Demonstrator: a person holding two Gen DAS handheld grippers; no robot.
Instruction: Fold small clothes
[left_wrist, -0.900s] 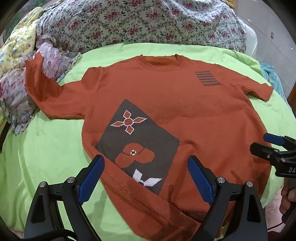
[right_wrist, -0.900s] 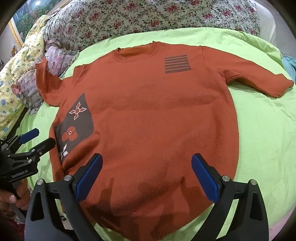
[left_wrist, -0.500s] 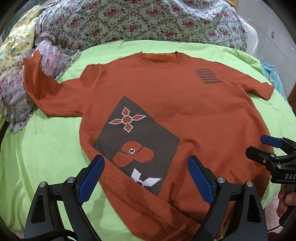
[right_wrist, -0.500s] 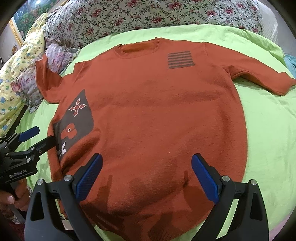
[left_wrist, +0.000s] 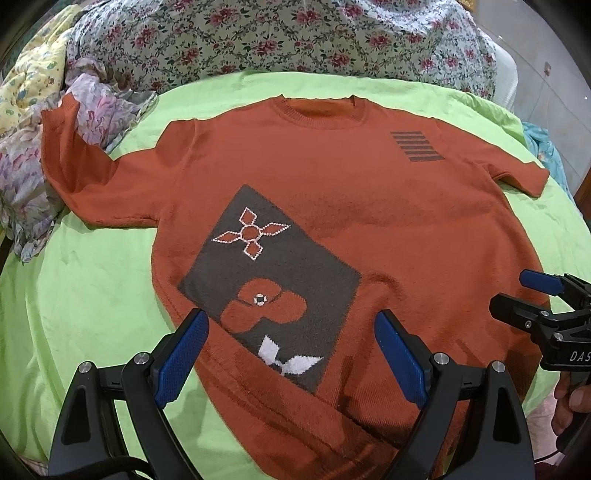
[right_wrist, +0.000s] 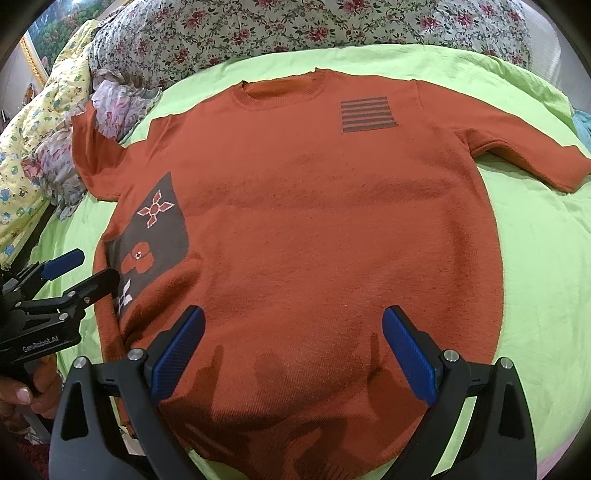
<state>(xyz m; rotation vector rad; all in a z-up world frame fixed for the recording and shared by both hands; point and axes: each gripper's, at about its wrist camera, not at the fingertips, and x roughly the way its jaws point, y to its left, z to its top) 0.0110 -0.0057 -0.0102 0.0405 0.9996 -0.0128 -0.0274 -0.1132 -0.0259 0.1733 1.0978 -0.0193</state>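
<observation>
Spread flat on the green bed sheet (left_wrist: 92, 295), an orange sweater (left_wrist: 351, 206) awaits folding; left tongs (left_wrist: 290, 345) and right tongs (right_wrist: 291, 345) hover wide open, empty, above its near hem.

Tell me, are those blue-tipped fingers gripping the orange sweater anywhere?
No. The left gripper and right gripper are both open above the sweater, holding nothing.

The sweater (left_wrist: 369, 206) lies flat on the bed (left_wrist: 85, 295), neck toward the quilt (left_wrist: 295, 37) behind; crumpled cloth (left_wrist: 22, 177) lies under its left sleeve.
</observation>
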